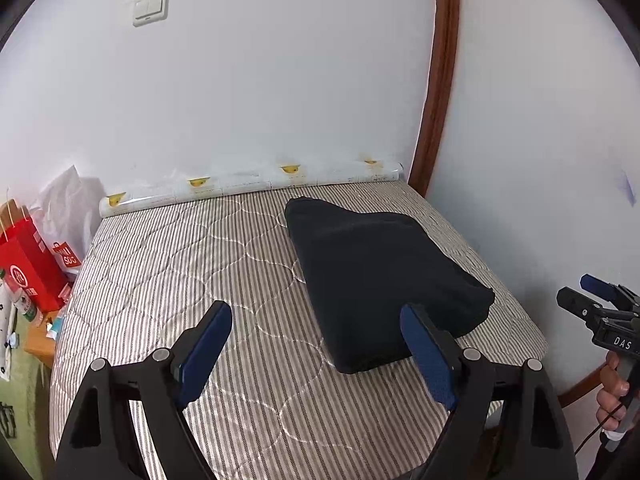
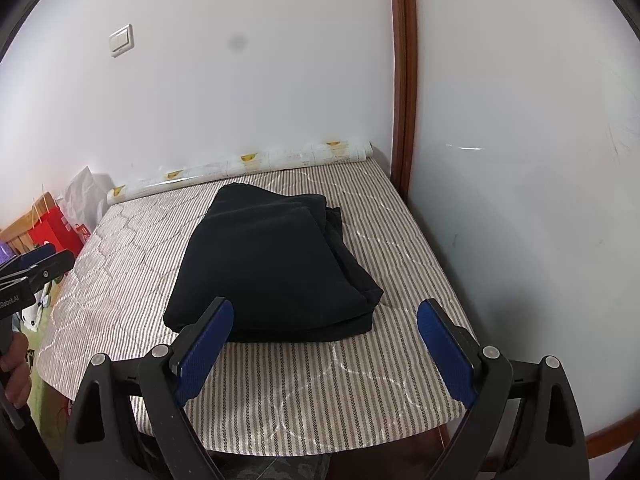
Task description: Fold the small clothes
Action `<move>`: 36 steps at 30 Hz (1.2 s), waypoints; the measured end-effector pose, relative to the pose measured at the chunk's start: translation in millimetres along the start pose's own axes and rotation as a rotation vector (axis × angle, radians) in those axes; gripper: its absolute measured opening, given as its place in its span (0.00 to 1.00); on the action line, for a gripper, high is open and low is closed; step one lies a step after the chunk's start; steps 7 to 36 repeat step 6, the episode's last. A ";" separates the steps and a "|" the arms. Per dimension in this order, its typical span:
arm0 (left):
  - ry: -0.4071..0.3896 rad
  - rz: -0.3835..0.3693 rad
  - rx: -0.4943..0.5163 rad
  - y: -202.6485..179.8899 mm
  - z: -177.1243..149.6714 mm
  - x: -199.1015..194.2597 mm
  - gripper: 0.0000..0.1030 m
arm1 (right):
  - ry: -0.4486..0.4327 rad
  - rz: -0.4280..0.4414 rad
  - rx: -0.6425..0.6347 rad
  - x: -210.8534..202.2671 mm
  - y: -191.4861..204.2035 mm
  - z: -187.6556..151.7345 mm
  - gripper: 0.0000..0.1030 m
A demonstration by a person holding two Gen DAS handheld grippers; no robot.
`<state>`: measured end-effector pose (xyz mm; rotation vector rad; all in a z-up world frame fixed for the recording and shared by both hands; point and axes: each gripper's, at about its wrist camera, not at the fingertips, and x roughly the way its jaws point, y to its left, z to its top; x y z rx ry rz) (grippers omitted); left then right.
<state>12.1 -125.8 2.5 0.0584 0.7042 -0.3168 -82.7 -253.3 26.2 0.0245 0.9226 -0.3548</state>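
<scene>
Folding looks all but finished: dark navy cloth garment (image 2: 276, 264) lies as a layered bundle on the striped quilted mattress (image 2: 320, 384), both the left gripper (image 1: 316, 356) and right gripper (image 2: 326, 354) spread empty, short of it, so next likely only a tidy press.

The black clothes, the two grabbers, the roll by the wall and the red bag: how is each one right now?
Black clothes: folded in a layered pile, lying on the mattress.
Left gripper: open, holding nothing.
Right gripper: open, holding nothing.
Paper roll: rolled up, lying along the wall.
Red bag: upright beside the mattress.
</scene>
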 end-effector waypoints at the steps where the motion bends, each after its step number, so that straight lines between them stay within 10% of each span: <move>1: 0.002 -0.002 -0.002 0.7 -0.3 0.1 0.83 | 0.001 0.002 0.001 0.1 -0.7 0.0 0.90; 36: 0.001 0.010 0.002 -0.1 -1.6 2.0 0.83 | 0.005 0.008 0.003 1.5 -2.4 -1.5 0.90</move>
